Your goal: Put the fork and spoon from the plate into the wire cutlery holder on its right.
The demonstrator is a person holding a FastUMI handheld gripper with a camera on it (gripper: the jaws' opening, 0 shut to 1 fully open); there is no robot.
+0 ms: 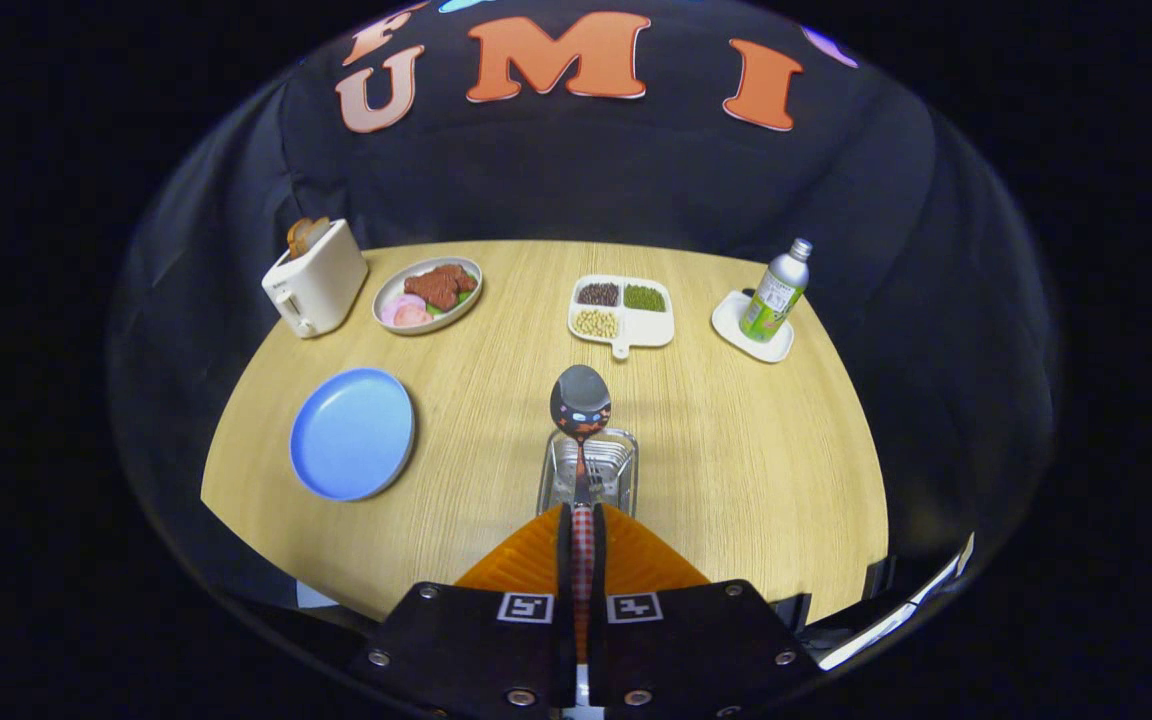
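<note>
The gripper (583, 530) was seen closed on the checked handle of the spoon (581, 402), both fingers (526, 555) pressed against it with hardly any gap left between them; the spoon was held pointing forward, its dark patterned bowl raised just beyond the far rim of the wire cutlery holder (587, 470), which stood directly ahead of the fingertips on the wooden table (736, 450); what looked like fork tines (604, 462) could be made out inside the holder, though this could not be told for certain; the blue plate (352, 433) lay bare, well to the holder's left. The main risk was judged to be a poor release; were the handle let go while the spoon lay across the holder rather than down into it, the spoon could be tipped over the rim onto the table; the light wire frame might also be nudged or toppled if struck by the fingers, and the narrow handle could be twisted in the grip.
</note>
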